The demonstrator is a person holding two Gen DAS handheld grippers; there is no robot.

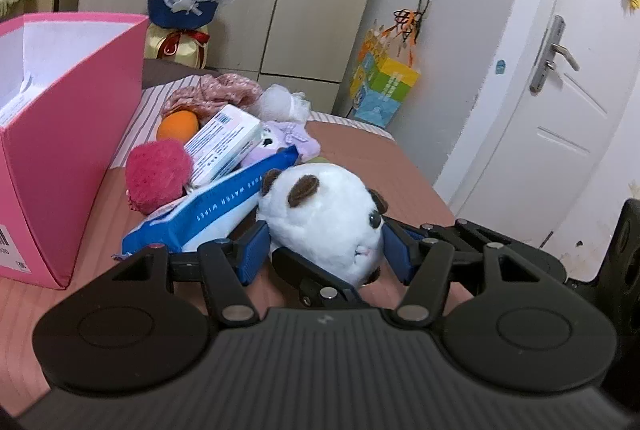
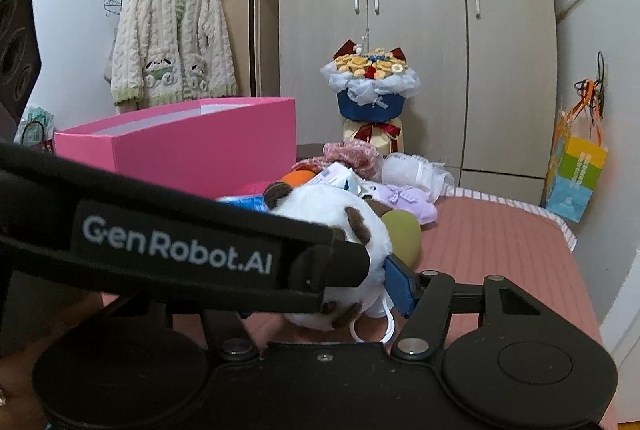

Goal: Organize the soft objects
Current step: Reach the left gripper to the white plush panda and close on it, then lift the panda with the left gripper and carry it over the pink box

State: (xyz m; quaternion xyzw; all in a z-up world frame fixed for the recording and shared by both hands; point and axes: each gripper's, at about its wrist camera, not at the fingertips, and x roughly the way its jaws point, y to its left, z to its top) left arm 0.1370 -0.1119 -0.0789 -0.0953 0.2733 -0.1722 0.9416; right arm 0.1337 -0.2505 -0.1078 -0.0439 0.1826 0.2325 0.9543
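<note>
A white plush toy (image 1: 328, 214) with brown ears lies on the pink striped bed (image 1: 384, 158). My left gripper (image 1: 324, 246) straddles it, its blue pads (image 1: 252, 250) pressed to both flanks. In the right wrist view the same plush toy (image 2: 360, 230) sits in my right gripper (image 2: 332, 294). One blue pad (image 2: 400, 286) dents its side, while the other finger is hidden behind the left gripper's black body (image 2: 176, 246). A pink box (image 1: 68, 134) stands open to the left.
Behind the toy is a pile: blue wipes pack (image 1: 216, 210), pink fluffy ball (image 1: 158, 176), orange ball (image 1: 178, 124), white packet (image 1: 224, 142), purple plush (image 1: 288, 138), green ball (image 2: 402, 230). A bouquet (image 2: 372, 86) and wardrobe (image 2: 416, 30) stand beyond; the bed edge is at the right.
</note>
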